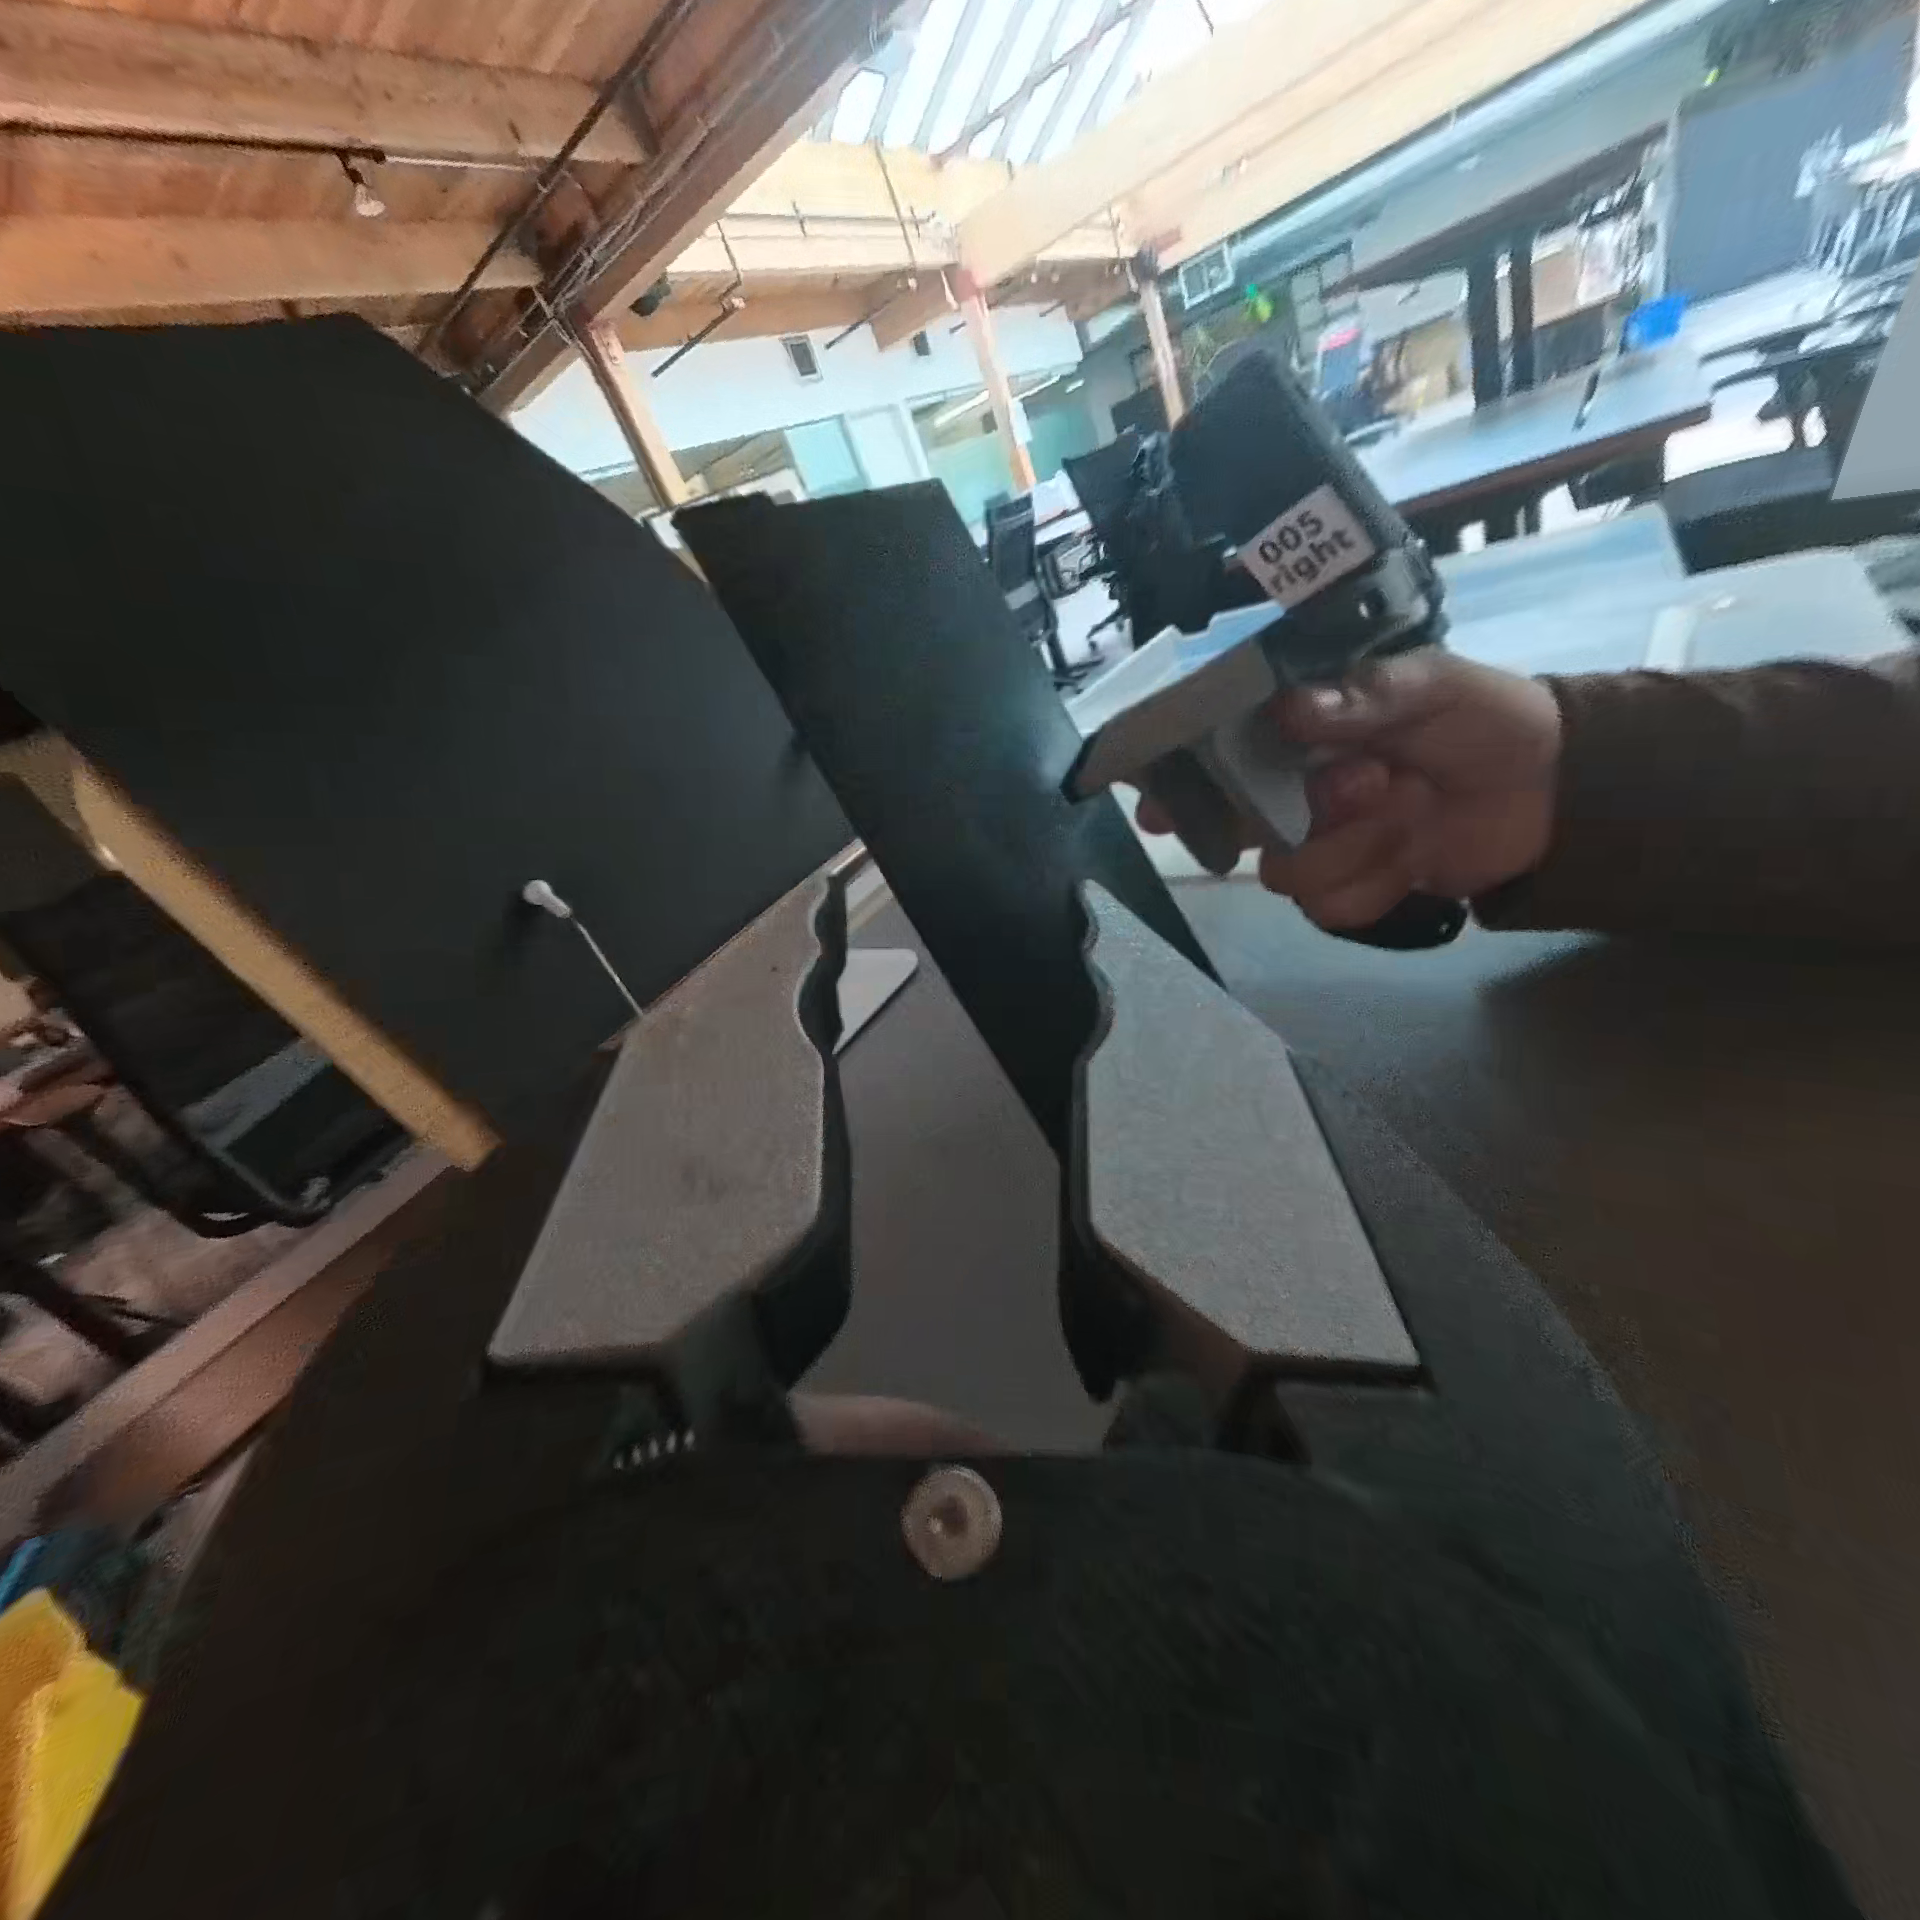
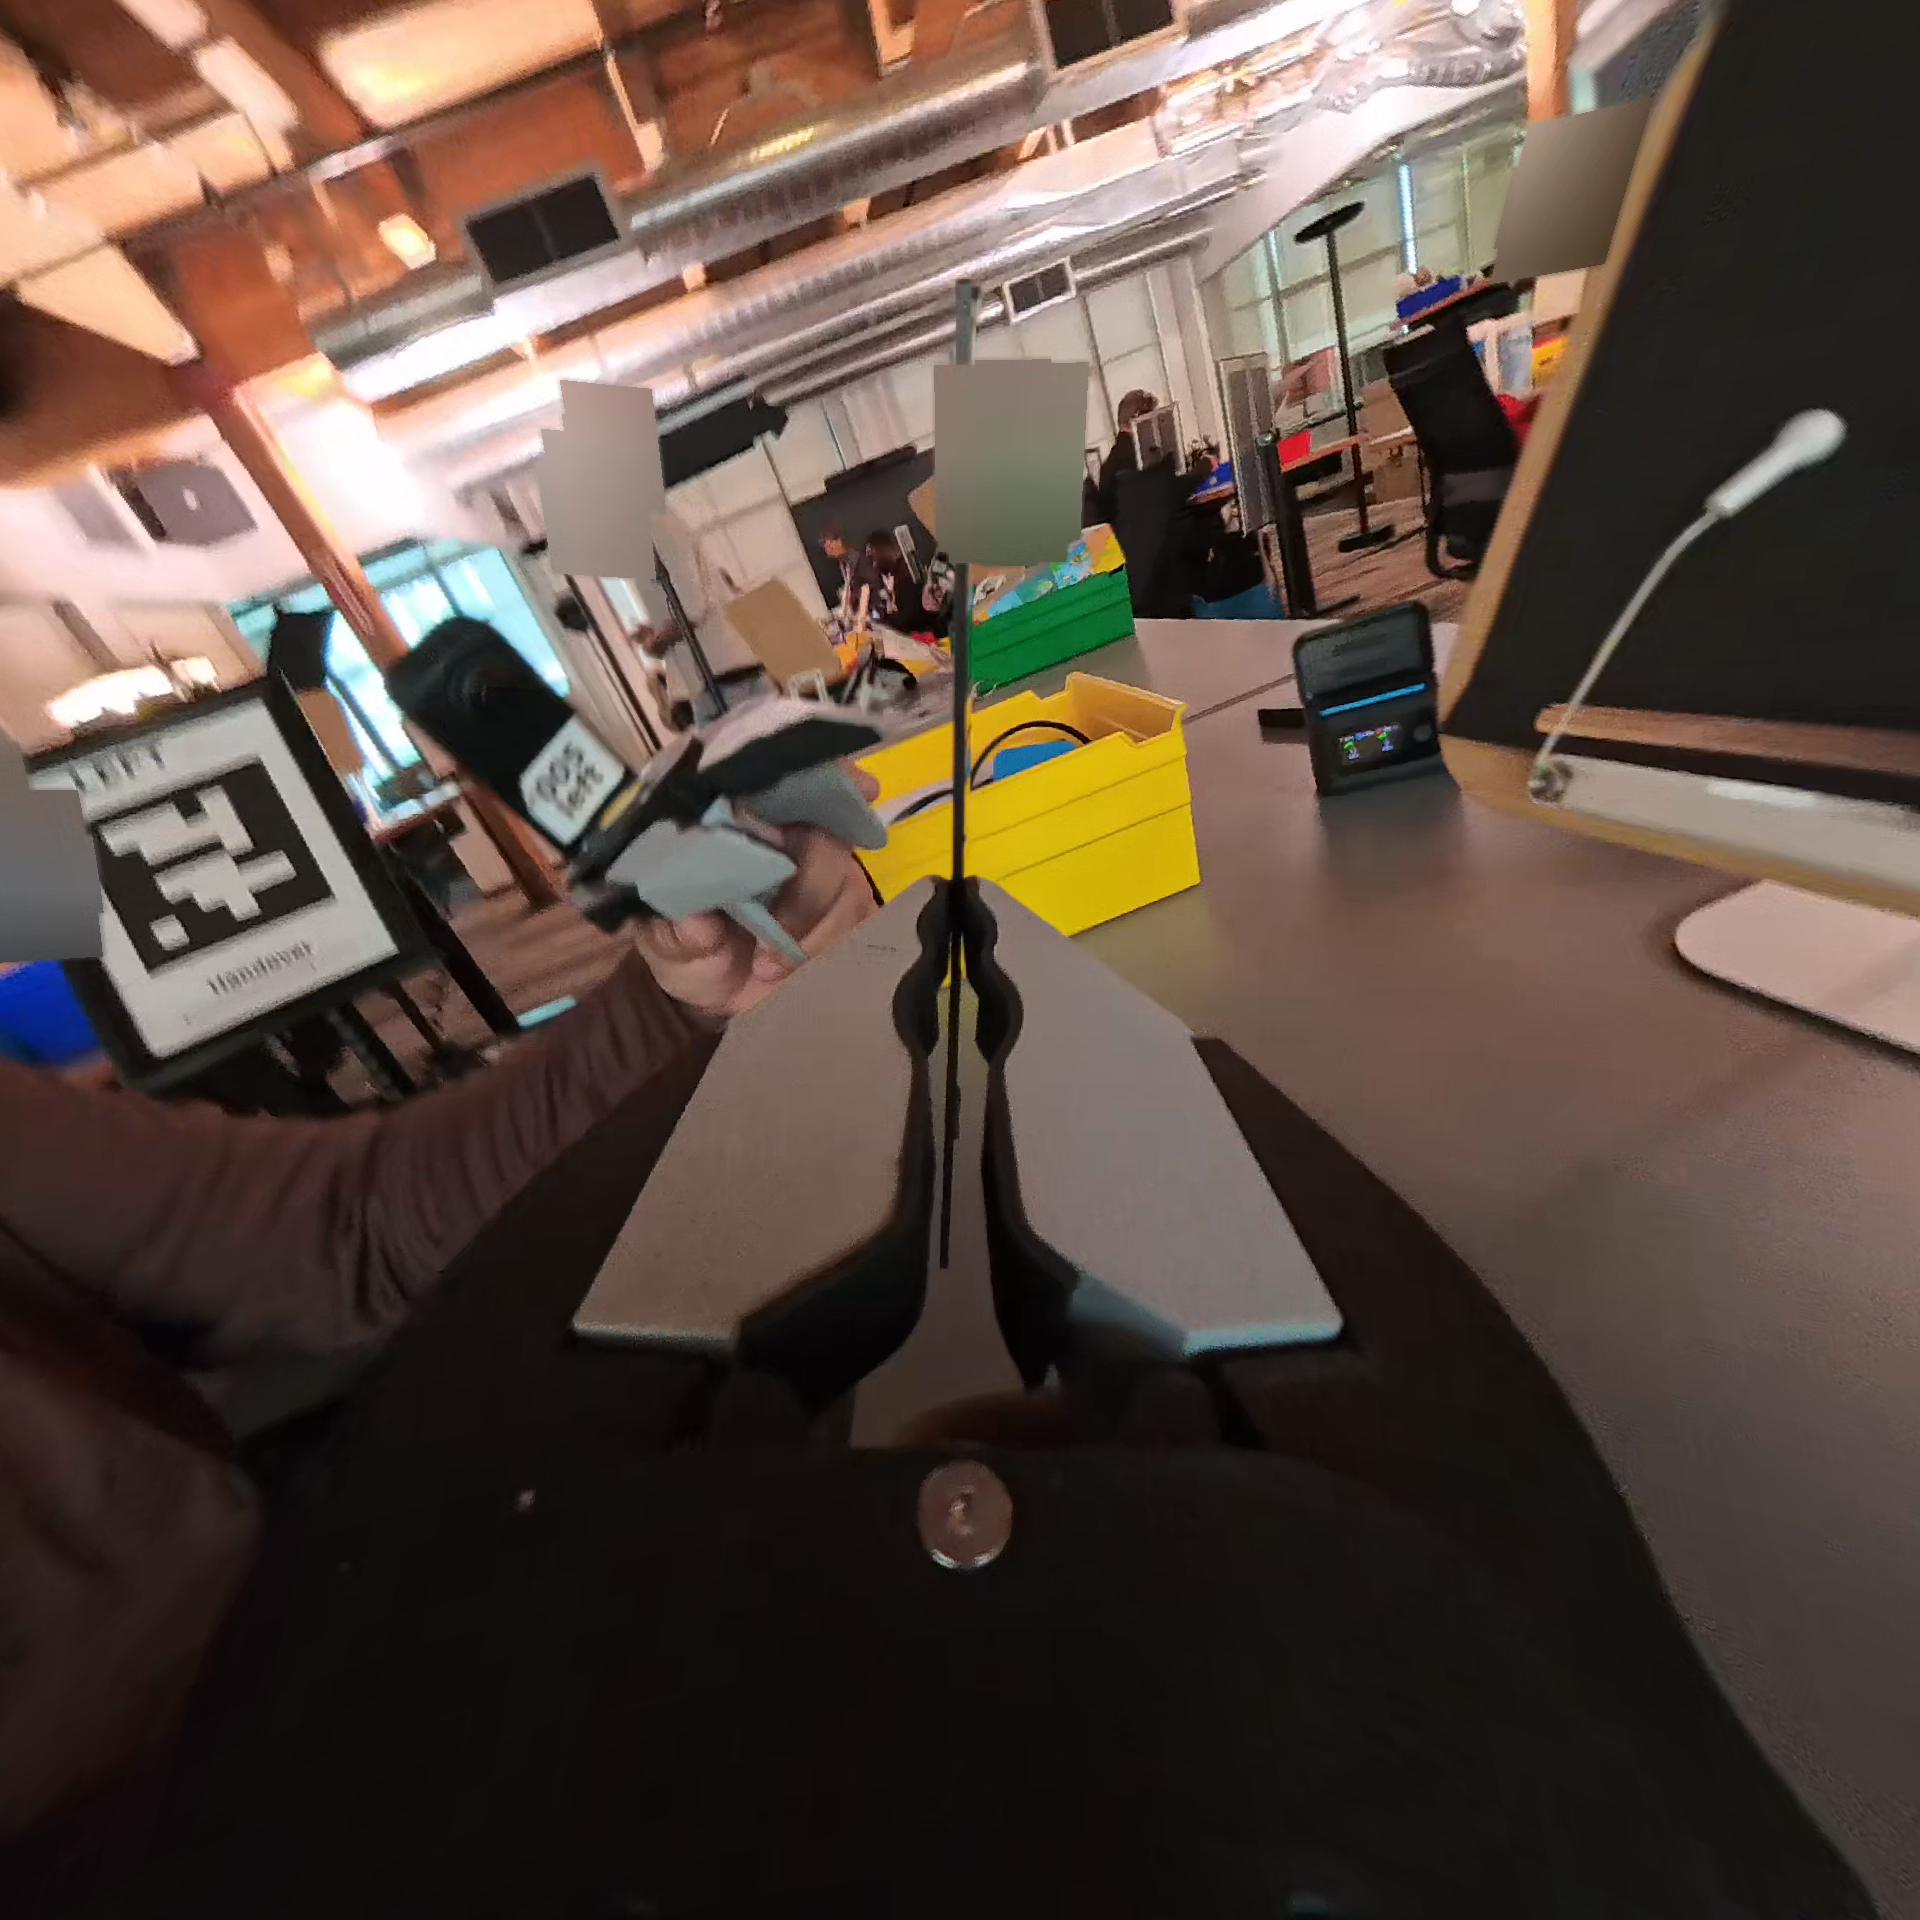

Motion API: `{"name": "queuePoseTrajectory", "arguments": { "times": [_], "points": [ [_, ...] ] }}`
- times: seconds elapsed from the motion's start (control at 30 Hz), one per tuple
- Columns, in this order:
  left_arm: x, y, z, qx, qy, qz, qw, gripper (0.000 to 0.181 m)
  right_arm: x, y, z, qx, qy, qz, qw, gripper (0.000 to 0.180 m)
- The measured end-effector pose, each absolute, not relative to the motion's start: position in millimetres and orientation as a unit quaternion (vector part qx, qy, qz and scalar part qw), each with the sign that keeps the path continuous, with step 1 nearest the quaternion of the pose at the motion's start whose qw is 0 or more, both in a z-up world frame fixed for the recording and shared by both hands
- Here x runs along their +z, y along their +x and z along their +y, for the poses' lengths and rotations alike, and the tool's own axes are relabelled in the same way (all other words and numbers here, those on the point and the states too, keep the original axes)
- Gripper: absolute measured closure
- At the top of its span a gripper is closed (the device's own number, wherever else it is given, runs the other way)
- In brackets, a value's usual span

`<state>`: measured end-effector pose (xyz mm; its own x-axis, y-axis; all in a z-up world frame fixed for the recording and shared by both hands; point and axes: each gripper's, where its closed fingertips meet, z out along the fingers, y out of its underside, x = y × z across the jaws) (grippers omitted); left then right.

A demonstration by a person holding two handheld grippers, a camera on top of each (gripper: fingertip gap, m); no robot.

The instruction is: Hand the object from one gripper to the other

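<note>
Item: thin black sheet (image 2: 958, 831), held edge-on above the bench (image 2: 1455, 1091), right tool (image 2: 954, 914) clamped on it; left tool (image 1: 961, 925) stands apart around its lower end; risk: sheet slips or swings if right releases before left closes.

white printed sticker (image 1: 1307, 556) on right gripper's black camera body | white printed sticker (image 2: 570, 787) on left gripper's black body | white board with black square marker and lettering (image 2: 213, 862) on a stand, blurred | small black device's lit screen (image 2: 1369, 742) on grey desk, unreadable
</note>
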<state>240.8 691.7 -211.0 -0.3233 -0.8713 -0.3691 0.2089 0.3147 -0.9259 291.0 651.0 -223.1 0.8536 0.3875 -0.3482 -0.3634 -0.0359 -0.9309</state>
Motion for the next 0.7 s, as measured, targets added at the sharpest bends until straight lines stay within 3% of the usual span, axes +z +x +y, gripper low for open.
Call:
{"name": "queuePoseTrajectory", "arguments": {
  "times": [0.2, 0.3, 0.47, 0.6, 0.7],
  "points": [
    [-235.8, 249.1, 704.1, -0.354, -0.219, 0.666, 0.618, 0.150, -205.8, 302.1, 635.0, 0.418, -0.611, 0.055, 0.670, 0.180],
    [-250.9, 255.7, 704.3, -0.265, -0.192, 0.686, 0.650, 0.131, -208.3, 299.2, 633.1, 0.457, -0.612, 0.067, 0.642, 0.180],
    [-240.6, 251.2, 682.4, -0.183, -0.099, 0.652, 0.729, 0.125, -225.7, 280.7, 640.7, 0.499, -0.640, 0.073, 0.579, 0.180],
    [-243.9, 249.1, 660.0, -0.144, -0.037, 0.646, 0.749, 0.146, -232.0, 272.1, 646.3, 0.533, -0.634, 0.082, 0.554, 0.180],
    [-243.7, 249.7, 655.1, -0.152, -0.043, 0.647, 0.746, 0.178, -239.3, 274.6, 650.6, 0.508, -0.648, 0.080, 0.561, 0.176]
  ]
}}
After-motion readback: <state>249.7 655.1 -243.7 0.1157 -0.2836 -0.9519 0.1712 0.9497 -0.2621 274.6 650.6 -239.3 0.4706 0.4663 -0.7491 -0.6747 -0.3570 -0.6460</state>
